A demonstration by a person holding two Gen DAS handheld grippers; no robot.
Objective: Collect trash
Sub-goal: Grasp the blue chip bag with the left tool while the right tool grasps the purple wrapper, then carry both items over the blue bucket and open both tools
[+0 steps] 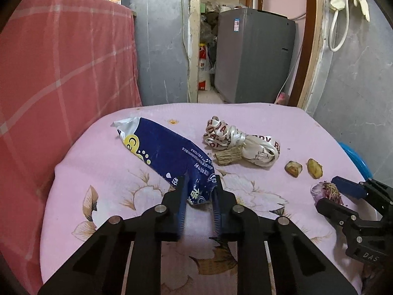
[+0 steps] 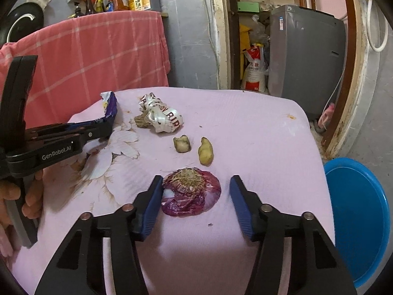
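Note:
A blue snack bag [image 1: 167, 147] lies on the pink floral cloth [image 1: 110, 172]. My left gripper [image 1: 200, 182] has its jaws closed on the bag's near end; in the right wrist view the left gripper [image 2: 108, 127] holds the bag [image 2: 110, 108]. A purple onion scrap [image 2: 191, 191] lies between the open fingers of my right gripper [image 2: 196, 184], also seen in the left wrist view [image 1: 325, 191]. A white ribbon bundle [image 1: 240, 142], a brown stub [image 1: 227, 157] and two yellowish peel pieces [image 1: 293, 168] [image 1: 315, 168] lie beyond.
A blue plastic basin [image 2: 358, 216] stands on the floor right of the table. A pink checked cloth [image 1: 61, 73] covers furniture at the left, with bottles on top. A grey washing machine [image 1: 253, 54] stands behind the doorway.

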